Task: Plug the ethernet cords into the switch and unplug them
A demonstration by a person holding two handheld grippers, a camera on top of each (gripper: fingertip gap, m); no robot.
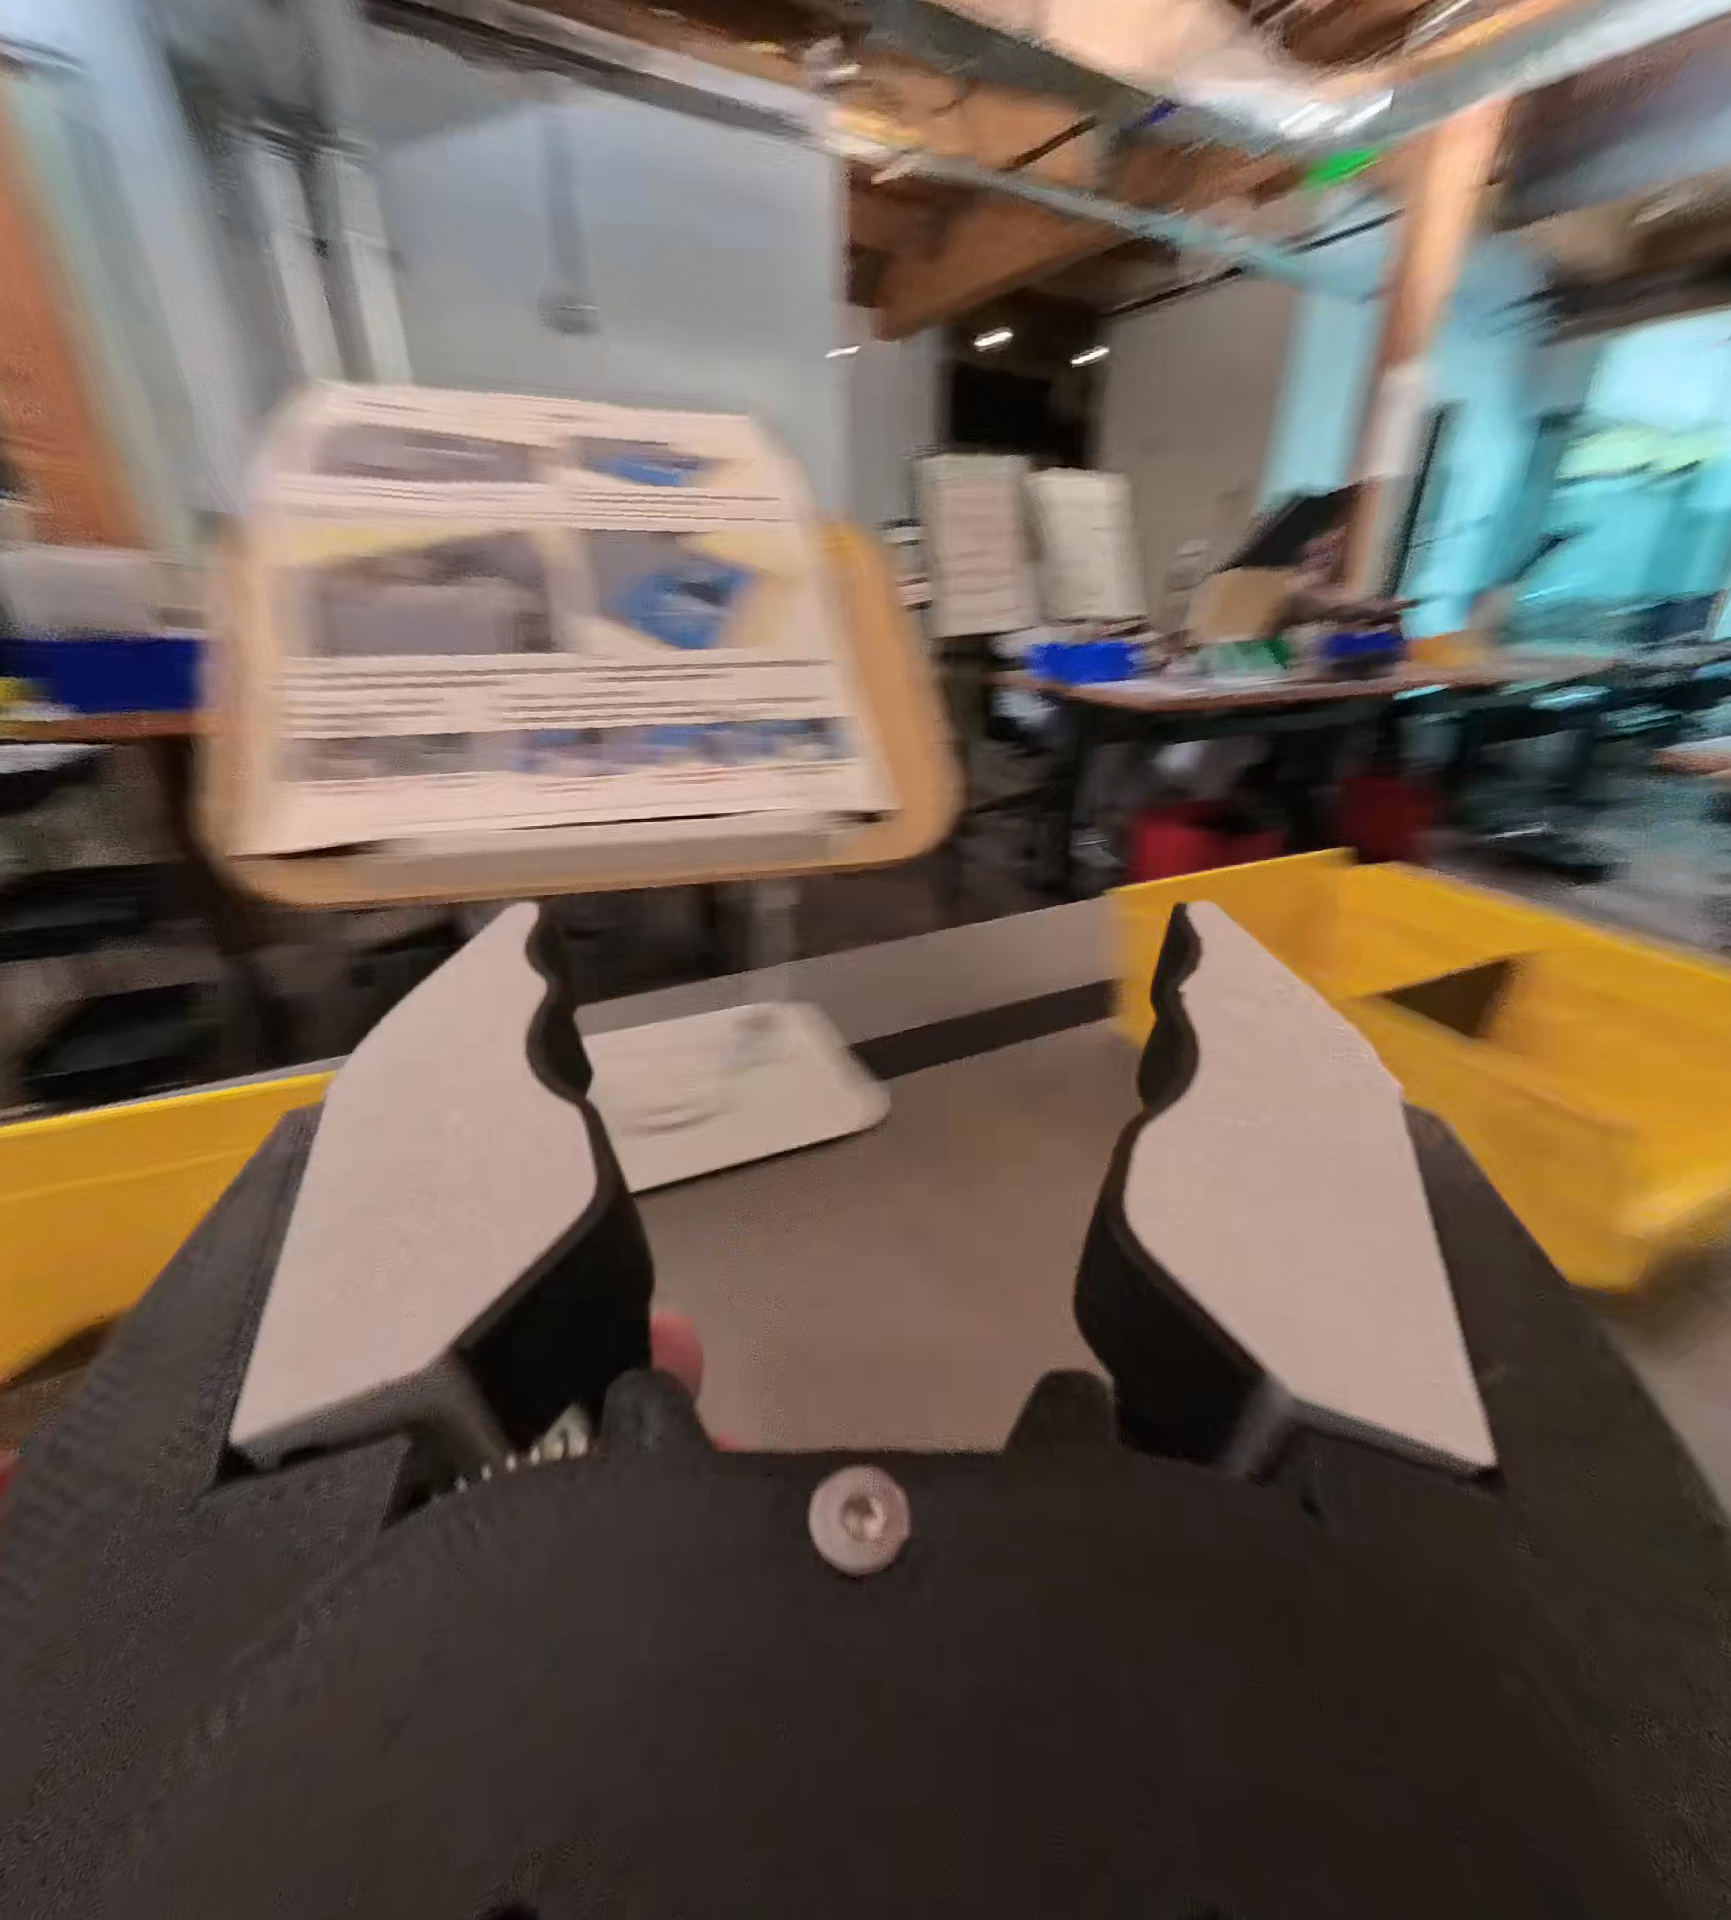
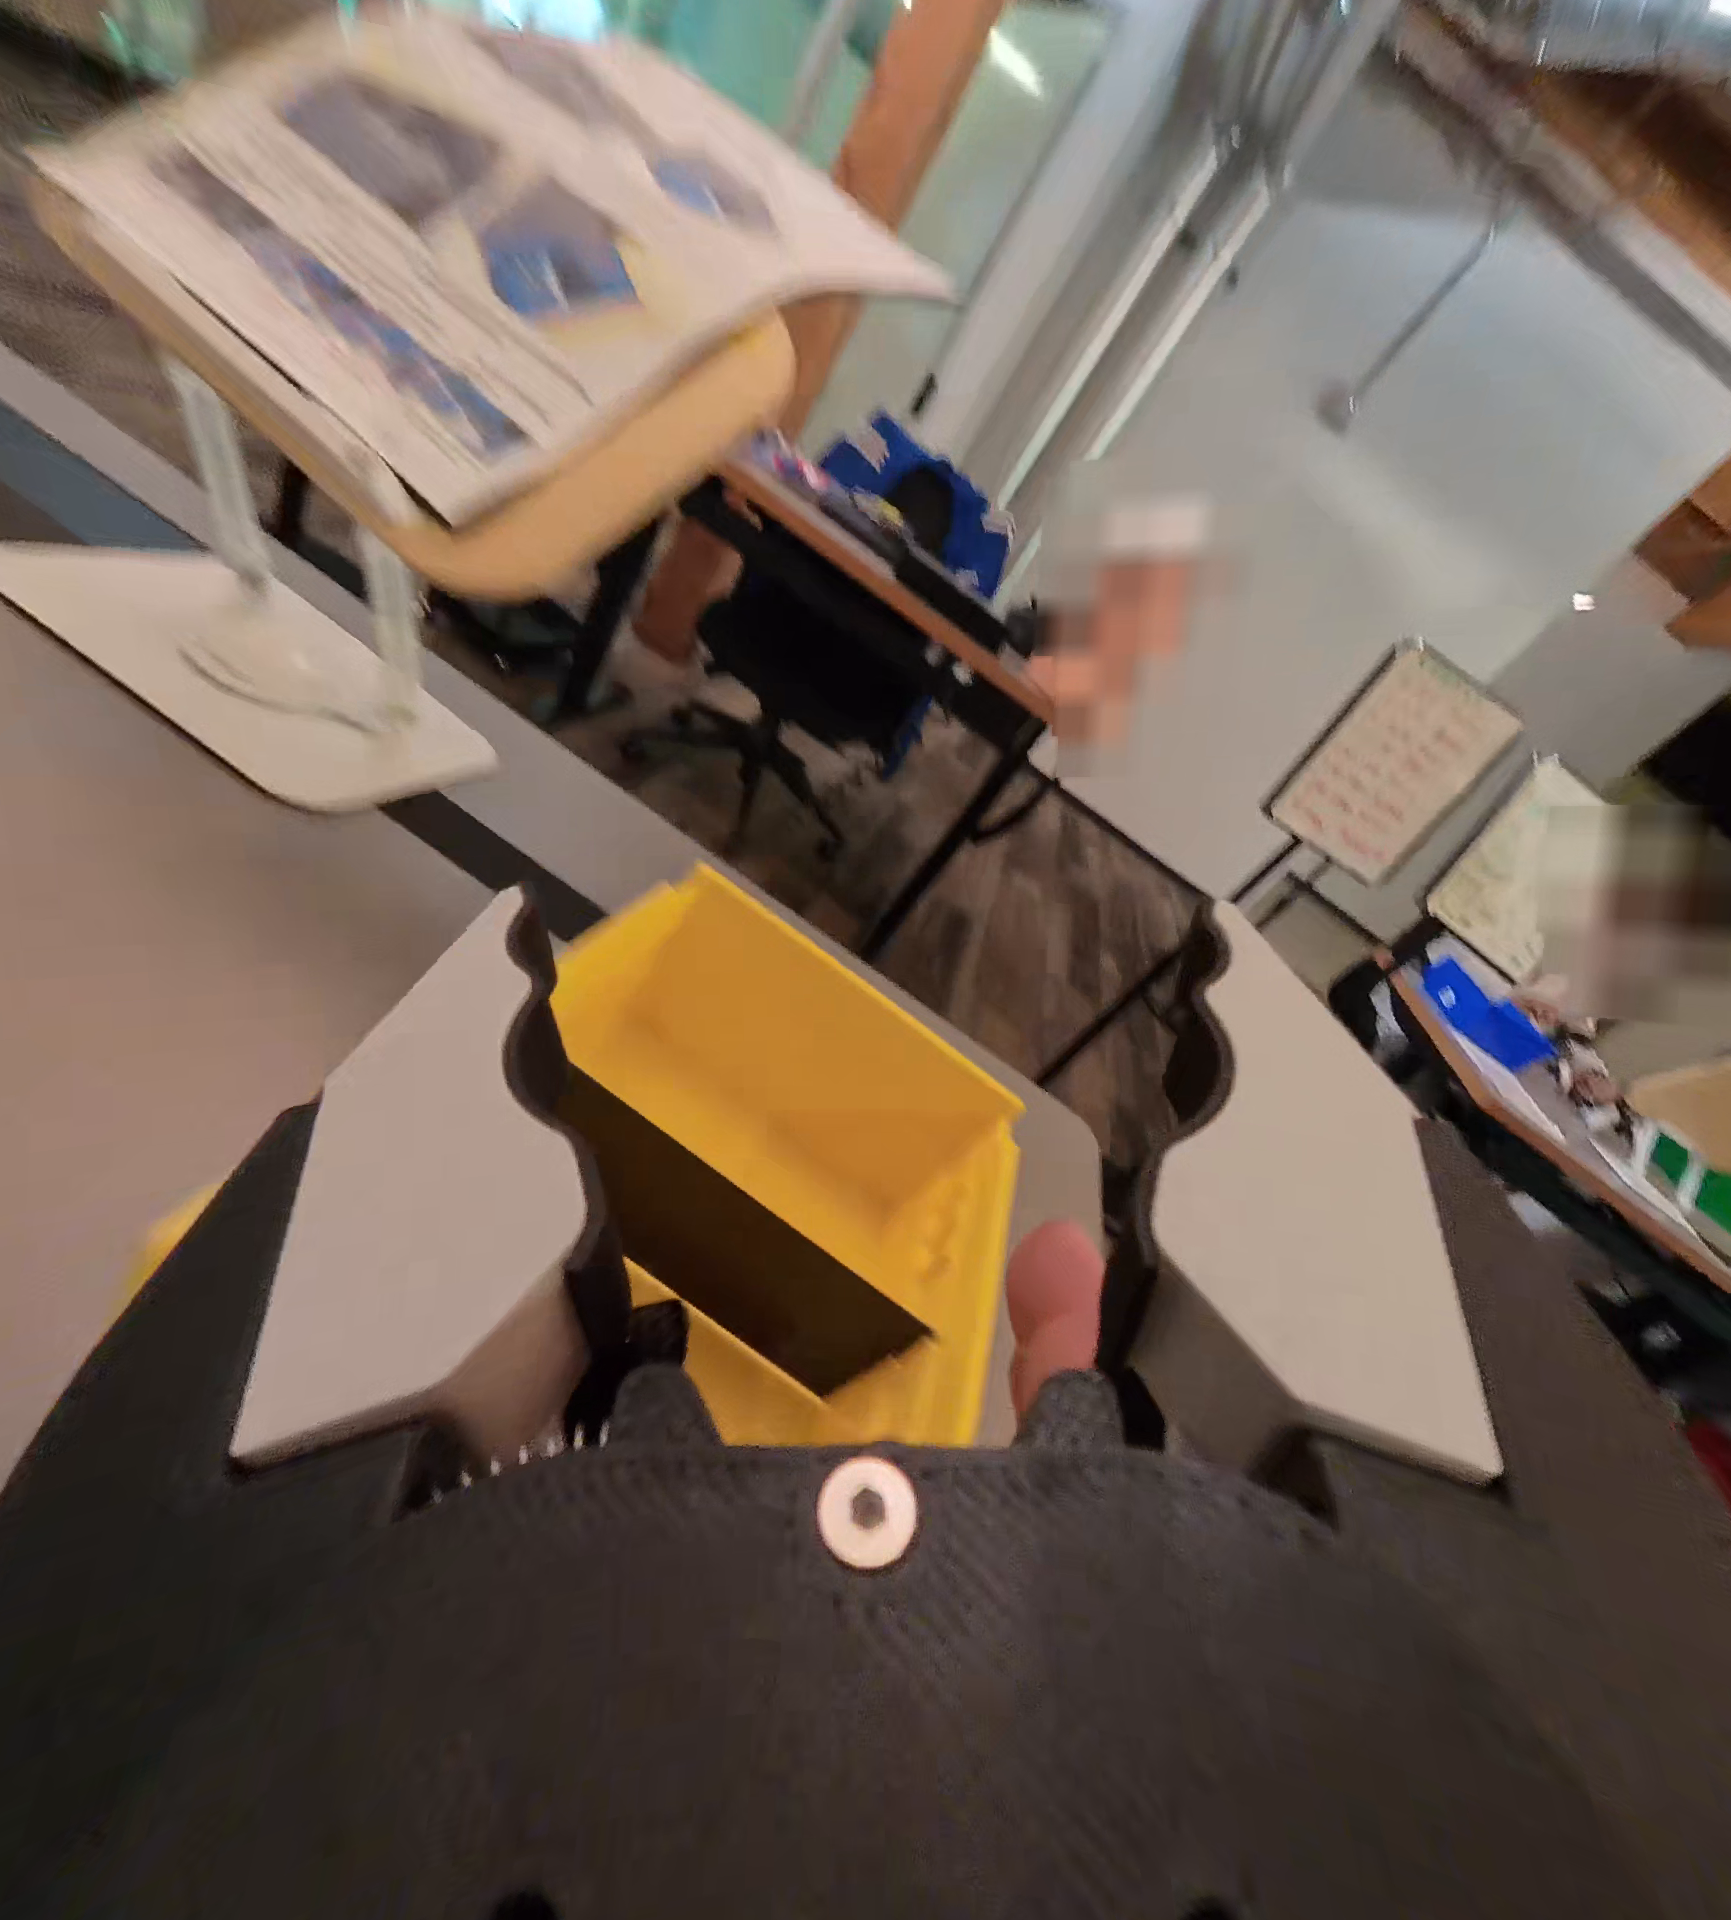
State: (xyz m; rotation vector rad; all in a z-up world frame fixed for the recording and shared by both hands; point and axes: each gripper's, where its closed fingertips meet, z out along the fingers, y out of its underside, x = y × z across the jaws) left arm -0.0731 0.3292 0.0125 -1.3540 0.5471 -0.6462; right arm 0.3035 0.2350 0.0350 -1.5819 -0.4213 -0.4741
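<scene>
Both tongs stand spread wide with nothing between their fingers. From the left wrist view, the left tongs (image 1: 856, 925) hang above a grey counter (image 1: 840, 1278), their pale fingers (image 1: 435, 1174) apart, pointing toward a stand with a white flat base (image 1: 736, 1081) that rests on the counter and carries a tilted tan board with printed sheets (image 1: 549, 613) laid on it. A yellow bin (image 1: 1463, 1049) sits on the counter to the right of the left tongs, and another yellow wall (image 1: 82, 1205) runs along the left side; the whole view is smeared with motion blur. From the right wrist view, the right tongs (image 2: 866, 925) hover over the open top of a yellow bin (image 2: 840, 1049) at the counter's corner (image 2: 1058, 1153), and a dark flat panel (image 2: 736, 1268) leans inside that bin. A fingertip of the person (image 2: 1053, 1299) shows beside the right finger of the right tongs. The same stand, with its white base (image 2: 217, 665) and printed sheets (image 2: 445, 239), rises to the upper left in this view. Neither the switch nor the ethernet cords can be made out in either view. Beyond the counter are other desks with blue bins (image 2: 934, 499) and a whiteboard on a stand (image 2: 1391, 769).
</scene>
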